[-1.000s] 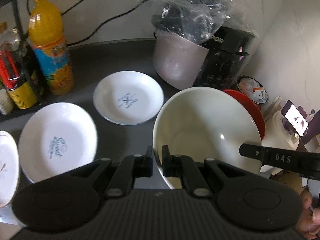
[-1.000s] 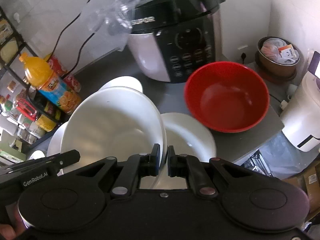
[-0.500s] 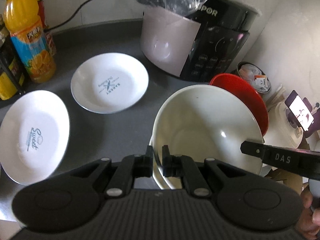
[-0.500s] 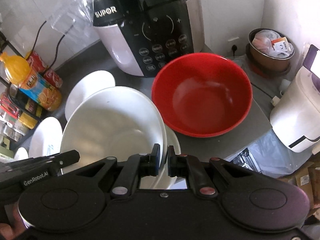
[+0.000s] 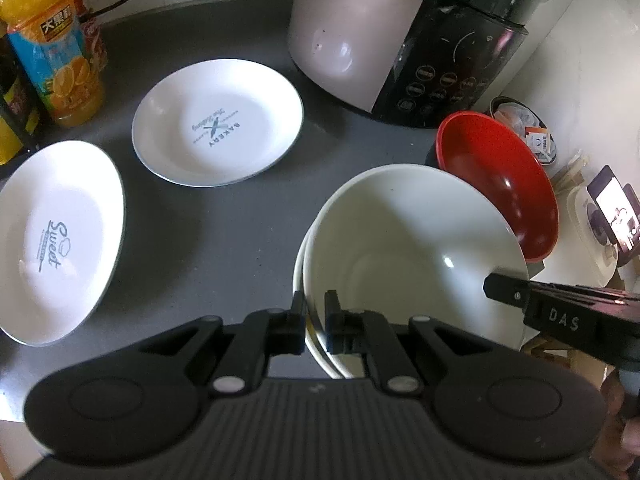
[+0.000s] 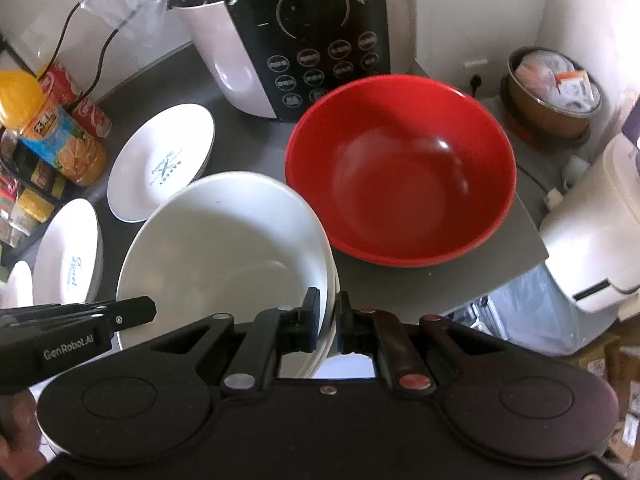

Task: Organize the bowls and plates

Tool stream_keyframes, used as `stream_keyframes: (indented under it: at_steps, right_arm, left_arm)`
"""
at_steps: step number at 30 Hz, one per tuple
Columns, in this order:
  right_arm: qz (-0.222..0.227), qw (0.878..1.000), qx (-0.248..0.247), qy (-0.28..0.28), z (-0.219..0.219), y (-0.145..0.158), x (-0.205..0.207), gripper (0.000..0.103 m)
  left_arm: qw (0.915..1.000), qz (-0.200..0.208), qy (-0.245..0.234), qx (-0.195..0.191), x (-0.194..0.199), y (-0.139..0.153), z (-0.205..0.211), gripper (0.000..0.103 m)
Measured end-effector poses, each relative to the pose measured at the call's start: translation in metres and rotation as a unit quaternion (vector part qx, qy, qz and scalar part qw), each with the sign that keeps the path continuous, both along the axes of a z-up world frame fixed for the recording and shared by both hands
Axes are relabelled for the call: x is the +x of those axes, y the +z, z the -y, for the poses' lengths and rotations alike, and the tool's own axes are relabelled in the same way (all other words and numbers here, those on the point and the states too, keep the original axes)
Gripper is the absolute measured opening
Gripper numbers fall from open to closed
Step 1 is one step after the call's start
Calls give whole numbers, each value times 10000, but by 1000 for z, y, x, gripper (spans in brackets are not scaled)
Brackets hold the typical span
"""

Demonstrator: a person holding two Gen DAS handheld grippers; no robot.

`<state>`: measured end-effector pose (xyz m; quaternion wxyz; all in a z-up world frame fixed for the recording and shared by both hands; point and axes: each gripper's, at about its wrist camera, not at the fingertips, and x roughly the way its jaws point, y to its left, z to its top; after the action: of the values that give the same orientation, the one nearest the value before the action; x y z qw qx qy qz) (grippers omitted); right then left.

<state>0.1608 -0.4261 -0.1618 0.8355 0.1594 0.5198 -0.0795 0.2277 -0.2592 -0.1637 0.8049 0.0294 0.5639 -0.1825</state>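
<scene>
Since the earlier frames, both grippers had carried the white bowl (image 5: 412, 248) lower and nearer the red bowl (image 6: 400, 184), until it sat nested over a second white piece whose rim (image 5: 299, 280) showed just beneath its left edge. Whether that lower piece was a bowl or a plate could not be told. The left gripper (image 5: 316, 326) was clamped narrow on the bowl's near left rim, one finger inside and one outside. The right gripper (image 6: 329, 322) pinched the opposite rim the same way. The red bowl stood just beside the white one, on the grey counter (image 5: 224, 216) in front of the pressure cooker (image 6: 304, 32). Further left lay the "Bakery" plate (image 5: 218, 122) and the "Sweet" plate (image 5: 56, 240), apart from each other, with an orange juice bottle (image 5: 56, 52) behind them.
</scene>
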Motion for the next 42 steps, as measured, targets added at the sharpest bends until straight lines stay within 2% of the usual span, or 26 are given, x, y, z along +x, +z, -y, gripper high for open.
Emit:
stream_keyframes:
  at_steps: [4,7,22,33,42]
  right_arm:
    - [-26,9999,-127,113,-2,1,5,9]
    - [-84,9999,-32,114,0,1,8,13]
    - [-156,9998,-98,77,-5,-3,4,13]
    - [-98,9997,209,106,-22,-7,16,13]
    - [-147,9993,309,172,-29,-6,22,14]
  left_arm:
    - [10000,-2,0,72,2,1,1,7]
    - [10000,-39,56,55,5,0,-2,6]
    - [9999,-154,24,-53,11,-5,-9,10]
    - [9995,-63,256,189,18,-2,-31,10]
    - [9993,-142,331,136,24,4,-43,10]
